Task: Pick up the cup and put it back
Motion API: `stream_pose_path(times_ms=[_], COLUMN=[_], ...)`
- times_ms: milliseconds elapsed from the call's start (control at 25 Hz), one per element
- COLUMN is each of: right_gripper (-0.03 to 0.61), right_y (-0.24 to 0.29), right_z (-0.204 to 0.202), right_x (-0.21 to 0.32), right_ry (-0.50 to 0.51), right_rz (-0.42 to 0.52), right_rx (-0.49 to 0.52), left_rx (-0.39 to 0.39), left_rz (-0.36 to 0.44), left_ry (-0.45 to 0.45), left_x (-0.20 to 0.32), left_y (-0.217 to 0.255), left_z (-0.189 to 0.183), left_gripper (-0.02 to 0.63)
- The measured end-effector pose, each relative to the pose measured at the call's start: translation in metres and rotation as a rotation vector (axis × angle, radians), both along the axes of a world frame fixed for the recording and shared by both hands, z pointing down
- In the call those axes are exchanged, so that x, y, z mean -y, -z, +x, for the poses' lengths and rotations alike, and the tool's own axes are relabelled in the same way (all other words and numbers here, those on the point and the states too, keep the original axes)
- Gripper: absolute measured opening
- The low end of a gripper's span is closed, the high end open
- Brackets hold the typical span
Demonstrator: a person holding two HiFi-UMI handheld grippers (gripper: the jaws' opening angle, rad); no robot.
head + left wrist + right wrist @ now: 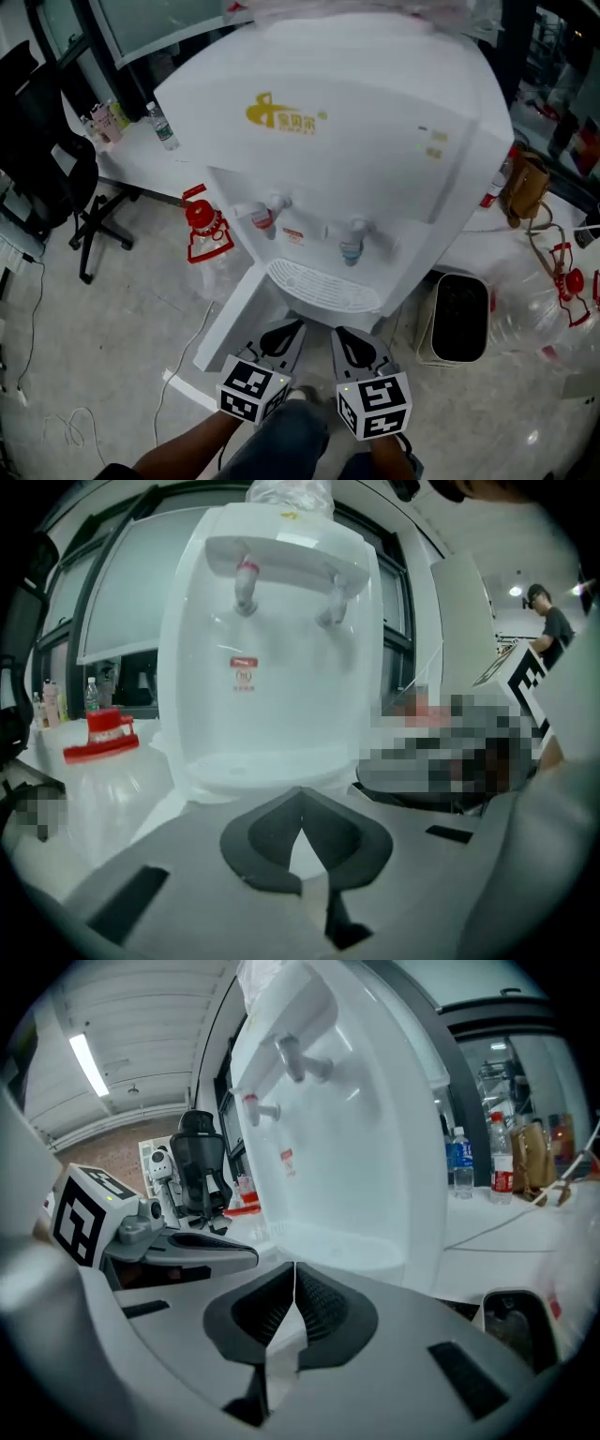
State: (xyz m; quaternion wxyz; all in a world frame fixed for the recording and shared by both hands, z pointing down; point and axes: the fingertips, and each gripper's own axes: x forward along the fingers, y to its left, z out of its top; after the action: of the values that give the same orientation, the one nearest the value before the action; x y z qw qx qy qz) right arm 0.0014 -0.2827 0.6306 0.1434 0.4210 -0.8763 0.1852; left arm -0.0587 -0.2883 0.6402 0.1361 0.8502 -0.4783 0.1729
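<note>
Dark-padded left tongs (300, 810) and right tongs (293, 1283), both fully closed, empty

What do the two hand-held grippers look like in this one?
The left gripper and right gripper match: pale grey shells, with dark ribbed pads shaped around a spade-like hollow. Each carries a white cube printed with black square markers.
</note>
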Motion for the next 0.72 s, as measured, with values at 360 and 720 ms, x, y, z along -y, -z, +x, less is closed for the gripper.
stream_pose_path(times_ms=[360,720], right_gripper=[0.023,0.023], right_y=[0.171,0.344], right_z=[0.004,0.003], right_x=[-0.019,-0.04], right_ry=[0.016,0.046], right_rz=[-0.018,0.003], right_rx=[-0.008,0.006], left_rx=[0.007,-0.026], left_rz=[-0.009,0.001], left_ry=[-0.012,0.034], left_x=[-0.023,-0.042], left_y=[0.17,0.335], left_z=[0.013,0.025], left_gripper=[0.011,0.011])
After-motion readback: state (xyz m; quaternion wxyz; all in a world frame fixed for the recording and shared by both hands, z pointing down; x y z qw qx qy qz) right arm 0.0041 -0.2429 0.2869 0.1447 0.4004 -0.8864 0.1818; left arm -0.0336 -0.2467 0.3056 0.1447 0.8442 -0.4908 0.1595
